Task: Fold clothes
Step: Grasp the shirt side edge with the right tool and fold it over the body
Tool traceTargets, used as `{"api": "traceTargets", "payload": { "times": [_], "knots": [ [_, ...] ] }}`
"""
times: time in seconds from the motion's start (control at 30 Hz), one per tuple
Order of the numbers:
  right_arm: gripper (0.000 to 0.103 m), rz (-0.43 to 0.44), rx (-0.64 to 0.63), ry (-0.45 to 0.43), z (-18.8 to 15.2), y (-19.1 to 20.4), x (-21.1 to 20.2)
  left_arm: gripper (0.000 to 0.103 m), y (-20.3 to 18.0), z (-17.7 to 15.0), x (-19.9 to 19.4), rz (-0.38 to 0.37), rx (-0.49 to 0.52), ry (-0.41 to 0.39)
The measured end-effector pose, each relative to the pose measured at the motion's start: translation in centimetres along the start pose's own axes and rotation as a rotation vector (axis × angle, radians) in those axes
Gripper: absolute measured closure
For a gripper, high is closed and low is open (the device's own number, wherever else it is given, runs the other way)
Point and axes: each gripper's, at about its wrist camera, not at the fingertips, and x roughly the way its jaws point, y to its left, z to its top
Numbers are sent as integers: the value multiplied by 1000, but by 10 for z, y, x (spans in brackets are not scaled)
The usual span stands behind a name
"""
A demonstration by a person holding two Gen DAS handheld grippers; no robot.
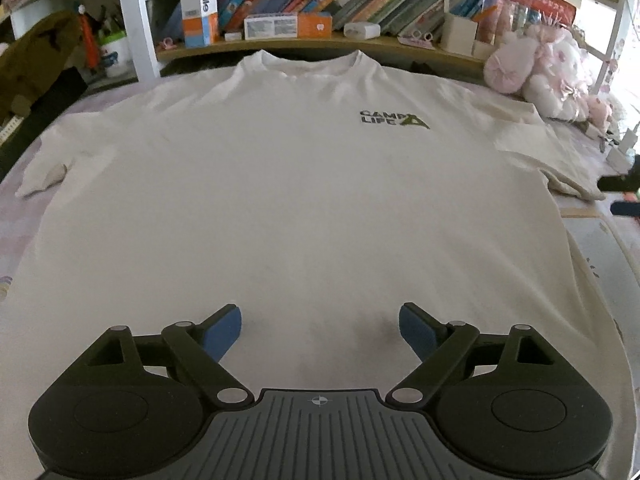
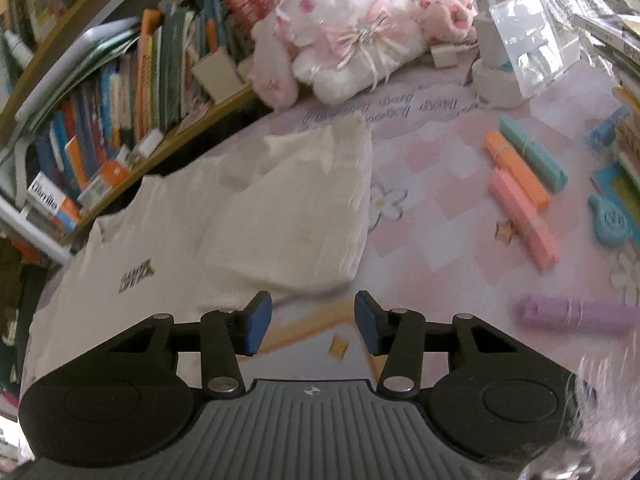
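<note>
A cream T-shirt (image 1: 304,184) with a green "CAMP LIFE" logo (image 1: 394,119) lies flat, front up, collar toward the bookshelf. My left gripper (image 1: 320,330) is open and empty above the shirt's lower middle. In the right wrist view the shirt's right sleeve (image 2: 296,208) lies spread on the pink surface (image 2: 440,216). My right gripper (image 2: 313,322) is open and empty, just below the sleeve's hem. The right gripper's dark tips also show at the right edge of the left wrist view (image 1: 624,194).
A bookshelf (image 1: 320,0) runs behind the collar. Pink and white plush toys (image 2: 344,36) sit past the sleeve. Orange, teal and pink bars (image 2: 520,184), a purple roll (image 2: 576,314) and a teal toy (image 2: 612,220) lie right of the sleeve.
</note>
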Motion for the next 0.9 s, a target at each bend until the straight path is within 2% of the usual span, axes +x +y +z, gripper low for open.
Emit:
{"api": "traceTargets", "payload": {
  "times": [0.13, 0.33, 0.47, 0.63, 0.77, 0.8, 0.9],
  "knots": [
    [63, -2, 13, -16, 14, -7, 11, 13, -2, -3, 2, 7, 22, -3],
    [67, -8, 43, -28, 35, -15, 28, 2, -5, -8, 4, 1, 58, -8],
    [69, -37, 17, -29, 45, -13, 41, 0, -6, -9, 6, 1, 59, -10],
    [72, -126, -143, -53, 43, 6, 51, 0, -6, -10, 6, 2, 58, -17],
    [70, -199, -340, -85, 23, 26, 56, 0, -7, -12, 7, 3, 58, -26],
    [74, -214, -390, -94, 18, 31, 57, 0, -7, -12, 7, 2, 59, -28],
    [80, -220, -392, -128, 11, 32, 58, 0, -6, -12, 7, -2, 64, -32]
  ]
}}
